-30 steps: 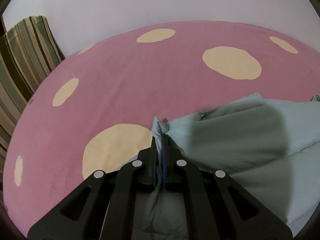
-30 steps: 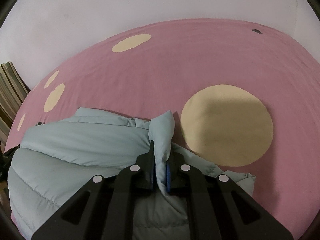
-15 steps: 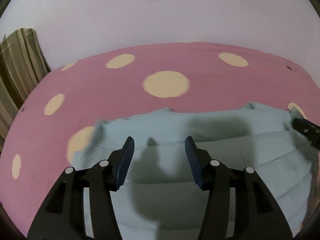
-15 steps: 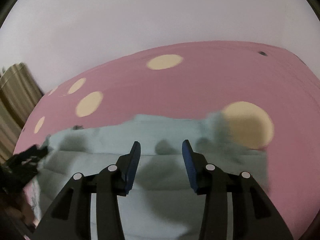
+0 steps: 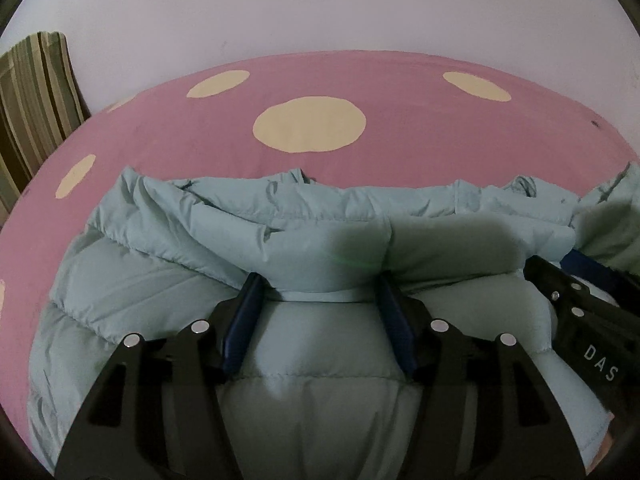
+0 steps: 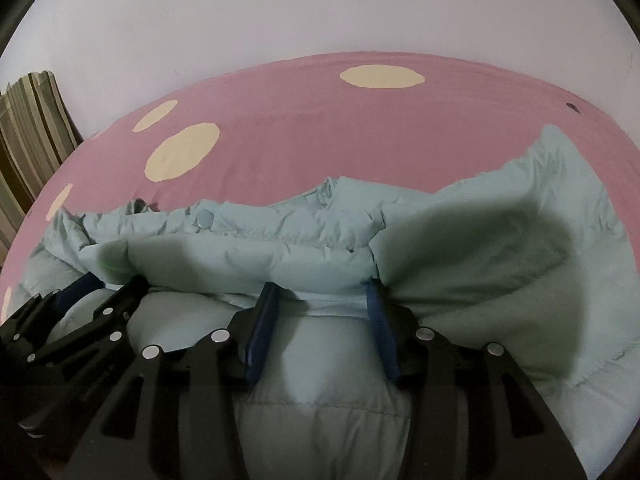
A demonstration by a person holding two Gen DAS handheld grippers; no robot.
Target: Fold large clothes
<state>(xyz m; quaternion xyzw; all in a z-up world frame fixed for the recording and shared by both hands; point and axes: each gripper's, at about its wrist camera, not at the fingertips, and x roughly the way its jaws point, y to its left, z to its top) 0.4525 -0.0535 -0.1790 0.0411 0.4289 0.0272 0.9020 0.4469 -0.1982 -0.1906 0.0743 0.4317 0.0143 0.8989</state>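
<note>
A pale blue-green puffer jacket [image 5: 280, 216] lies folded on the pink bed cover; it also fills the near half of the right wrist view [image 6: 440, 232]. My left gripper [image 5: 318, 284] is open, its blue-padded fingers [image 5: 250, 304] astride a folded edge of the jacket. My right gripper [image 6: 320, 294] is open too, astride the same folded edge further right. Each gripper shows in the other's view: the right gripper at the right [image 5: 576, 280], the left gripper at the lower left [image 6: 84, 300].
The pink cover with cream dots [image 5: 312, 124] spreads beyond the jacket to a white wall [image 5: 320, 8]. A striped curtain [image 5: 32, 92] hangs at the left; it also shows in the right wrist view [image 6: 32, 128].
Both grippers let go of the pinched jacket corners and opened. They have since come down close, side by side, onto the folded edge of the jacket.
</note>
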